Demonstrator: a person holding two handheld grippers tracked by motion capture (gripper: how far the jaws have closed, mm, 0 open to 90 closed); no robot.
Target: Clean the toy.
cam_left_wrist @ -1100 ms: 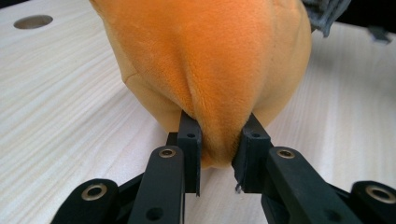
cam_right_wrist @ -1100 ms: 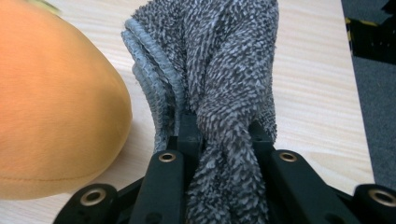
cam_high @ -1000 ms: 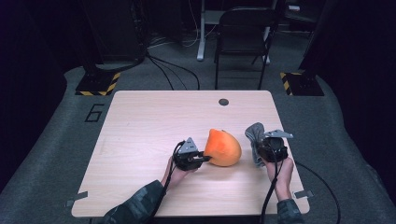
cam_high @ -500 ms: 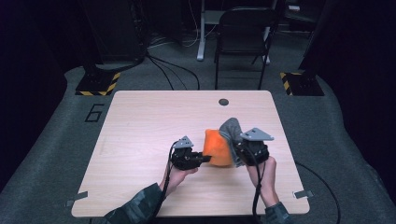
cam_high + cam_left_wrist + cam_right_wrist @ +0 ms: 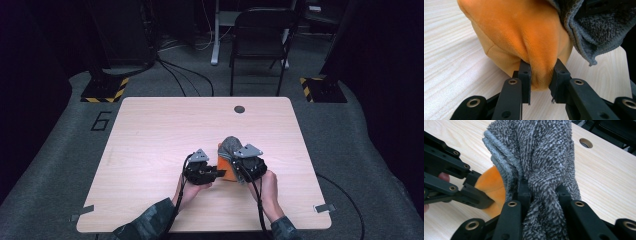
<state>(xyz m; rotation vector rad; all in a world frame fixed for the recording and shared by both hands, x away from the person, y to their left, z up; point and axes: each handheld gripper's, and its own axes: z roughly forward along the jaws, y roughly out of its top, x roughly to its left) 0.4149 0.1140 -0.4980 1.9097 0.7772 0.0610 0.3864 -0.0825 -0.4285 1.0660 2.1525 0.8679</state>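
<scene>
Wooden table (image 5: 150, 150) on grey carpet, dark room behind. Orange cloth (image 5: 524, 32) sits near the table's front edge, right of centre, pinched at one fold by the left gripper (image 5: 541, 75). Grey towel (image 5: 541, 152) is draped against the orange cloth, bunched and clamped in the right gripper (image 5: 541, 195). Black chair (image 5: 262, 35) stands beyond the table.

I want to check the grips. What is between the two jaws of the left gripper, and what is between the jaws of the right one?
In the left gripper view, a fold of the orange cloth sits pinched between the jaws of the left gripper. In the right gripper view, the right gripper clamps the grey towel.
</scene>
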